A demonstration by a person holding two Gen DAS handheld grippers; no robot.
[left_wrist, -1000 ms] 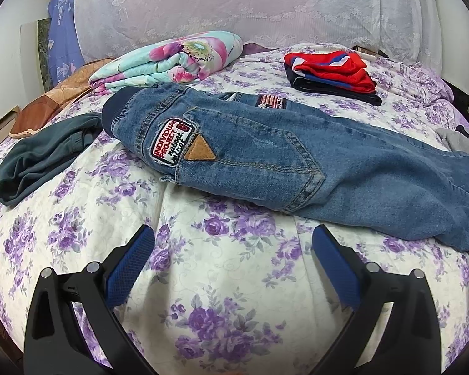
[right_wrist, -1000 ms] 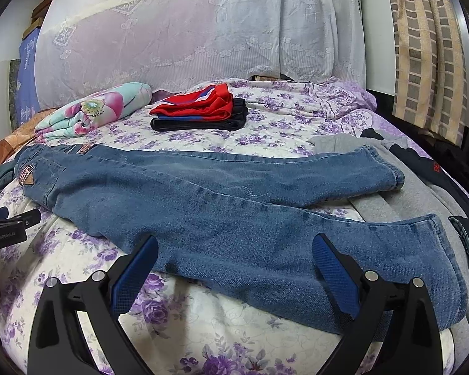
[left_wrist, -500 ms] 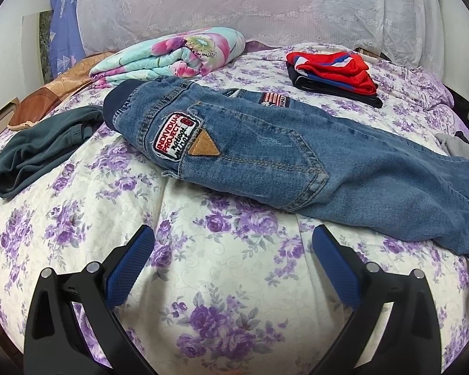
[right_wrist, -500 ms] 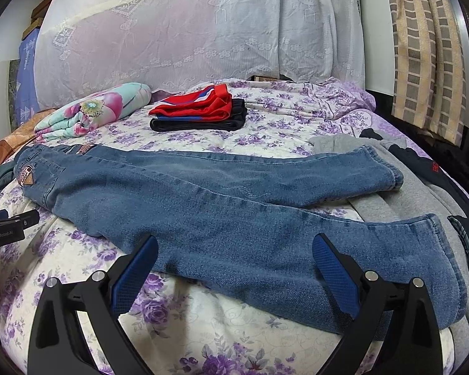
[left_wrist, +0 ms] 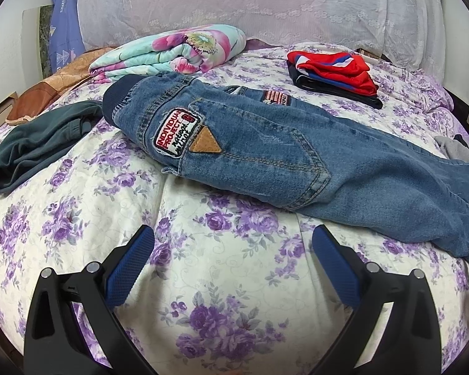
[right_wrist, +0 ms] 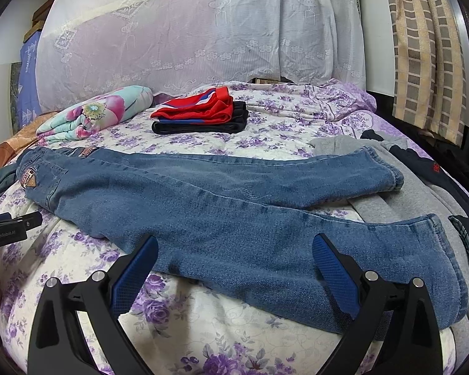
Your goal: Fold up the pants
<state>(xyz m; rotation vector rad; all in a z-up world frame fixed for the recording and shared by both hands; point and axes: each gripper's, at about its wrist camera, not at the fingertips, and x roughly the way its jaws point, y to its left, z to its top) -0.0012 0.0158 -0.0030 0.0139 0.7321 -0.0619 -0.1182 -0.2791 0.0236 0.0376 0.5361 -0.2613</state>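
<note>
A: Left wrist view has the blue denim pants (left_wrist: 265, 153) lying flat across the purple-flowered white bedspread (left_wrist: 203, 268), elastic waistband at the left end, embroidered patch and tan triangle label facing up.

B: And from the right wrist view, both legs of the pants (right_wrist: 219, 218) run out to the right – the far leg a little apart from the near one, both cuffs resting on a grey sweatshirt (right_wrist: 400, 200) at the bed's right side.

A: The left gripper (left_wrist: 233, 259) hangs over bare bedspread just short of the hip, blue-padded jaws spread wide, nothing between them.

B: Same on my side – the right gripper (right_wrist: 234, 265) spread apart too, empty, poised at the near edge of the near leg, around the knee.

A: Further out: a dark teal garment (left_wrist: 40, 143) crumpled just left of the waistband, a folded floral quilt in pink and mint (left_wrist: 168, 53) behind it.

B: And a folded red, white and blue top on dark clothes (right_wrist: 203, 112) sits well behind the pants, white lace drape (right_wrist: 203, 31) at the headboard, a checked tan curtain (right_wrist: 428, 62) on the right.
</note>
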